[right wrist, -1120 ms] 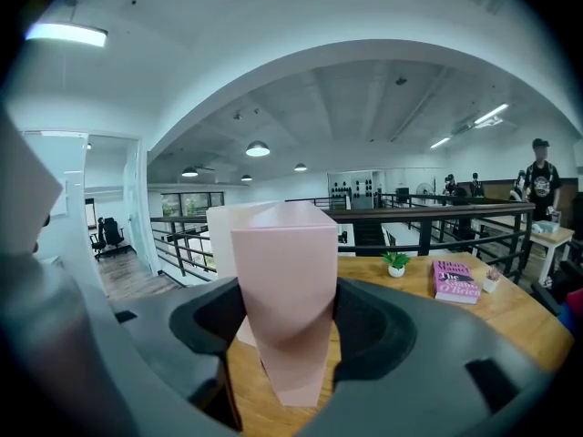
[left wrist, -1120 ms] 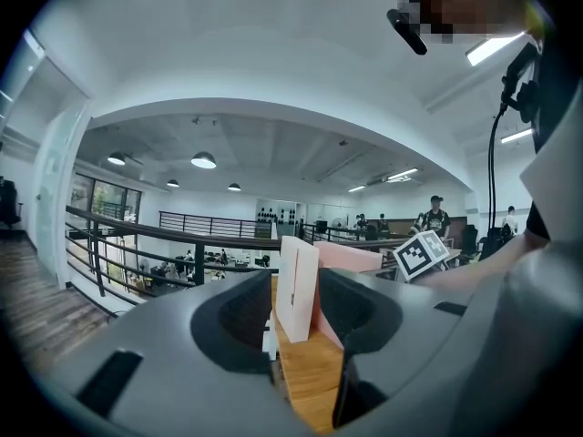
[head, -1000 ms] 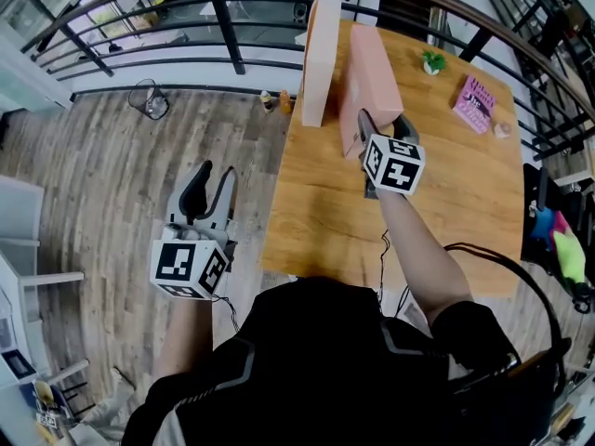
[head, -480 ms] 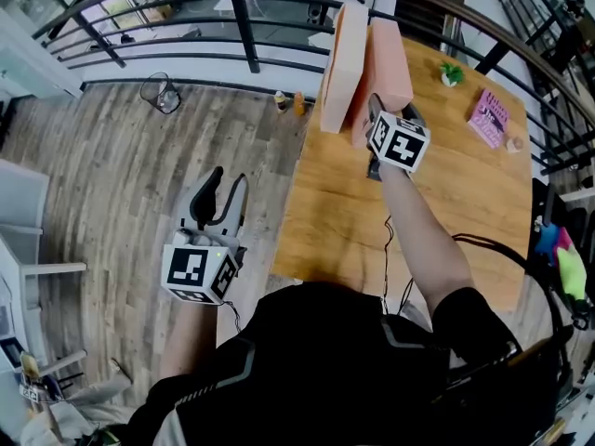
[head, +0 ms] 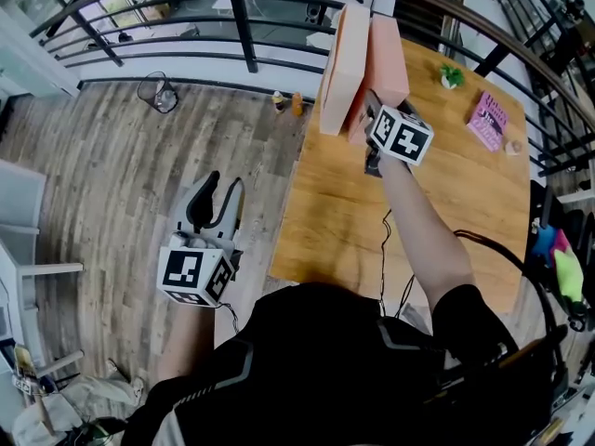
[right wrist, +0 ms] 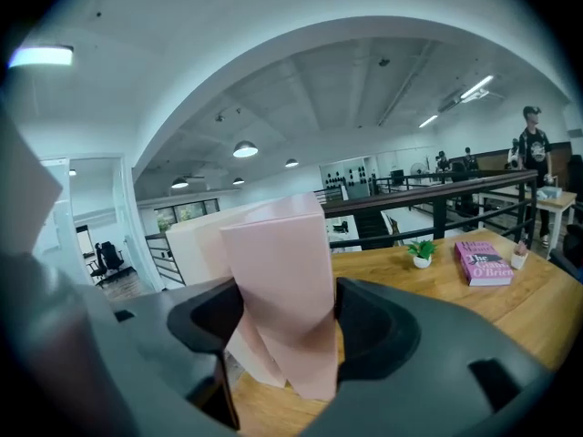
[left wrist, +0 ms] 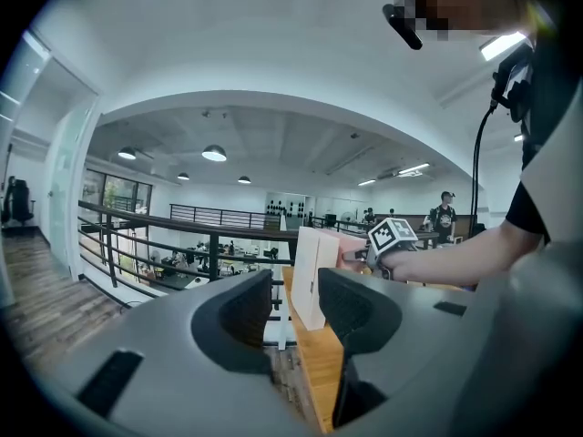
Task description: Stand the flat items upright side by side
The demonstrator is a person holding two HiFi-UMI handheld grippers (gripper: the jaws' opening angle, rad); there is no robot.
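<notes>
Since the earlier frame the darker pink box [head: 386, 49] has been brought from a lean to upright, just beside the paler box [head: 342, 63] at the upper centre, on the table [head: 446, 203]. It is straddled by the right gripper [head: 370, 110], whose jaws have just been opening and are judged slack, presumably so it is left standing unaided. The left gripper [head: 216, 193] is held idle at lower left, jaws half apart, nothing between them.

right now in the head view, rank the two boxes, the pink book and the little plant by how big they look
1. pale box and pink box: about alike, not ranked
2. pink book
3. plant
</notes>
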